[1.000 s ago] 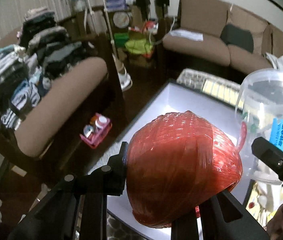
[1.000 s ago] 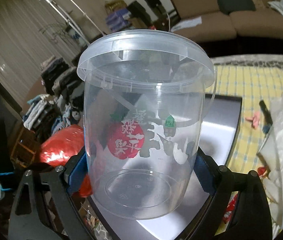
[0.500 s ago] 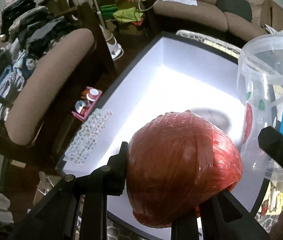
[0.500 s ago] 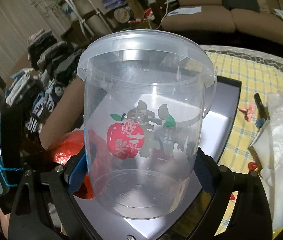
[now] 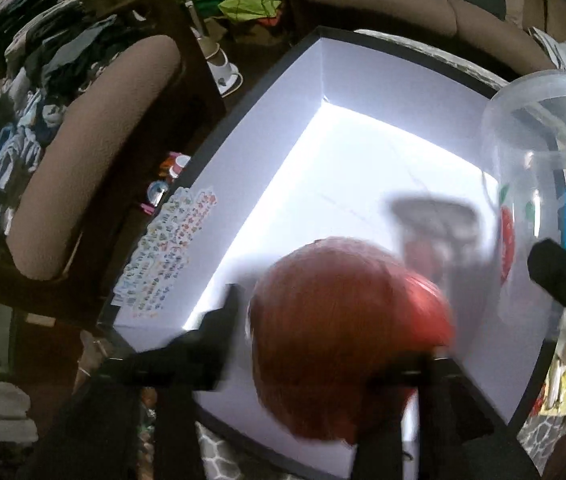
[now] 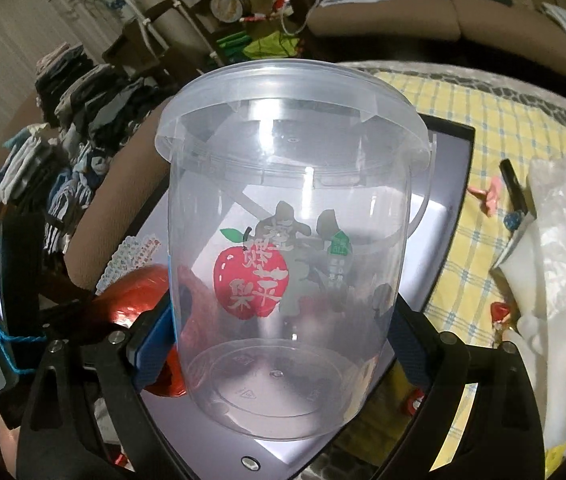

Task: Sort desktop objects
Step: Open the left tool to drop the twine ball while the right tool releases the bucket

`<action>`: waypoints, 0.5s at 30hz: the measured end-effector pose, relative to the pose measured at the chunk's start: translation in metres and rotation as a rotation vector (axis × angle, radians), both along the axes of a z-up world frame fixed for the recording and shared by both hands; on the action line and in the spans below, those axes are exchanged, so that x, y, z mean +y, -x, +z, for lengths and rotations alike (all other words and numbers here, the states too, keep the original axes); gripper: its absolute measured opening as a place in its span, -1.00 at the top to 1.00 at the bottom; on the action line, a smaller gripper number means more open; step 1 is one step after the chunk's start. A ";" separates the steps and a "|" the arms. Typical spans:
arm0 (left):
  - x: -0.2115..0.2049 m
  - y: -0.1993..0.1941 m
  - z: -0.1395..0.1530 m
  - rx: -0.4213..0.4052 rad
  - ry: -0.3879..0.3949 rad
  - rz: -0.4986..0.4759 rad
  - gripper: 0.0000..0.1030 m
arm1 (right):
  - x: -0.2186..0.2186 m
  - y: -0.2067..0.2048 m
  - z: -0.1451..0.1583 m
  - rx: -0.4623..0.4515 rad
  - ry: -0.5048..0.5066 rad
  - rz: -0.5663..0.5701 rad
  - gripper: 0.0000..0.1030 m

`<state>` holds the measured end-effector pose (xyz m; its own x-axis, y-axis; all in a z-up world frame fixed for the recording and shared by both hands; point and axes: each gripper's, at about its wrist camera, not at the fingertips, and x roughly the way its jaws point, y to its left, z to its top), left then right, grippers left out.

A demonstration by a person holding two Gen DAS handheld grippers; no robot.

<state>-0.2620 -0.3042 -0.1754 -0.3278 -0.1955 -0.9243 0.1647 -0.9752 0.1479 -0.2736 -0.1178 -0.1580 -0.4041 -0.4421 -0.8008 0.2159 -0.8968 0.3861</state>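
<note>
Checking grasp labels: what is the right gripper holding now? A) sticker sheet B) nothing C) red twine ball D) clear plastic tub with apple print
D: the right gripper is clamped on the clear tub with the apple print; the red ball sits in the left gripper.

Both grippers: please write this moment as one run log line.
left gripper: shut on red twine ball | right gripper: shut on clear lidded bucket | both above white tray

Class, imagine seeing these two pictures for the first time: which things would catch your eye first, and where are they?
Probably the clear plastic tub with a red apple printed on it, filling the middle of the right wrist view between that gripper's jaws. Next, the red ball of string, blurred, low in the left wrist view, over the bright white box.
</note>
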 end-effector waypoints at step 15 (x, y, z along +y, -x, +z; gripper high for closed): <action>0.000 -0.017 0.064 0.208 0.006 0.037 -0.70 | 0.033 -0.007 0.031 0.098 0.094 -0.074 -0.90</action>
<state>-0.2452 -0.3038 -0.1117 -0.5037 -0.2168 -0.8363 0.2283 -0.9670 0.1132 -0.2671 -0.0850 -0.1270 -0.5124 -0.4797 -0.7123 0.1915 -0.8724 0.4498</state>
